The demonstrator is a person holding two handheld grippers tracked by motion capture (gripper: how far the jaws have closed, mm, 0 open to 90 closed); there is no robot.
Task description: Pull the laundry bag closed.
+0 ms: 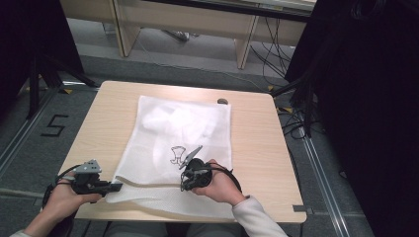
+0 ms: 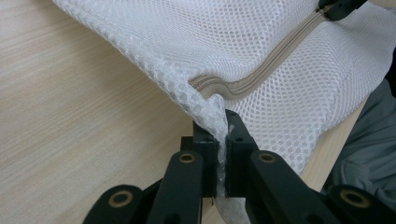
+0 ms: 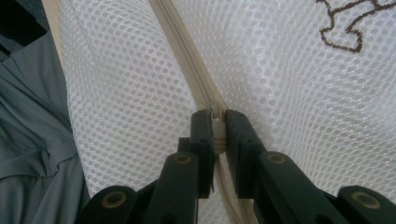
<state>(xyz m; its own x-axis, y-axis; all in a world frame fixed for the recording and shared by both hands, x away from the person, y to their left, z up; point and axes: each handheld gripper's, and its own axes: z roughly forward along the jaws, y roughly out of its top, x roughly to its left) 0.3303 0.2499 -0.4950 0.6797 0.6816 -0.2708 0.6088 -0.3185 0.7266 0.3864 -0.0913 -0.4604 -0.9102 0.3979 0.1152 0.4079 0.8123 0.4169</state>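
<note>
The table [image 1: 104,118] carries 1 white mesh laundry bag [image 1: 183,123], lying flat across the middle and reaching the table's near edge. You are working its zipper [image 1: 148,183], which runs along the bag's near edge, closest to you.

Your left gripper [image 1: 114,186] sits at the bag's near-left corner, and in the left gripper view its jaws are clenched on a fold of mesh at the very end of the zipper [image 2: 243,84]. That looks like the anchoring hold. Your right gripper [image 1: 184,183] is further along the same edge, toward the bag's middle. In the right gripper view its jaws are pinched together on the small zipper pull [image 3: 216,122], with the beige zipper tape [image 3: 180,42] running away ahead of them.

My reading is that you are at the sliding step: corner held, pull gripped. Whether the zipper is opening or closing I cannot tell. The next move likely calls for drawing the pull straight along the tape while the left gripper keeps the corner taut, so the mesh does not bunch or catch in the slider.

Counted from largest to smallest: 1 table, 1 mesh bag with white cloth bunched inside its far half, 2 grippers, 1 zipper, 1 brown outline drawing [image 1: 177,154] on the bag just beyond the right gripper, and 1 small dark object [image 1: 222,101] on the table at the bag's far-right corner.
</note>
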